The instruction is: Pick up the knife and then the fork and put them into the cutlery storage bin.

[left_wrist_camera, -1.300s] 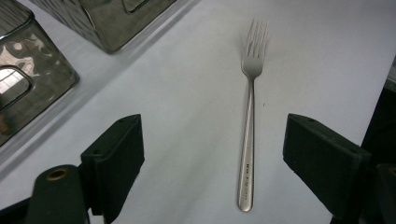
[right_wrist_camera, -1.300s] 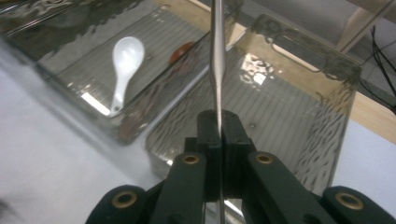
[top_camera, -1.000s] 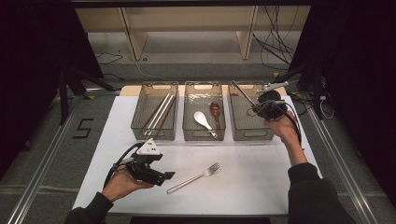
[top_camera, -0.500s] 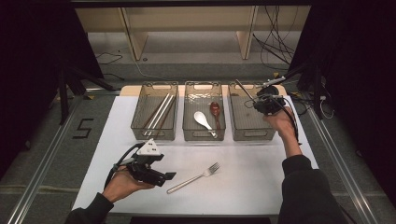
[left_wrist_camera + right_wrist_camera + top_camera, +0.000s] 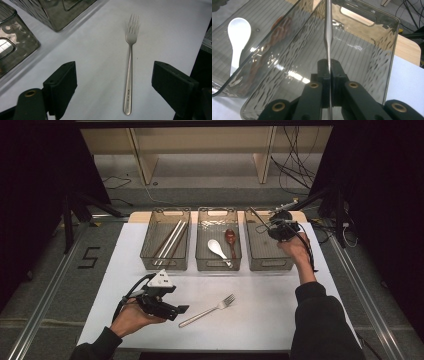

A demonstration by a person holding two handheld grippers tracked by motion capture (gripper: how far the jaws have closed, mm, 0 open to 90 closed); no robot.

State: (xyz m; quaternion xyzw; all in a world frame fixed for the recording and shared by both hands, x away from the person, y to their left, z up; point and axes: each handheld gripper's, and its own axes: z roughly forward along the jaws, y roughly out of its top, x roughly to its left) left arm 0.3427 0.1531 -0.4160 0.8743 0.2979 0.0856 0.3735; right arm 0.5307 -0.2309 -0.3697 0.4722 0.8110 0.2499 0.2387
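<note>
My right gripper (image 5: pixel 329 72) is clamped tight on a thin metal utensil (image 5: pixel 328 30), its handle upright over the right bin (image 5: pixel 372 22), ready to drop in. My left gripper (image 5: pixel 125 82) stands wide open around the fork (image 5: pixel 130 62) on the table (image 5: pixel 170 32), gripping nothing
</note>
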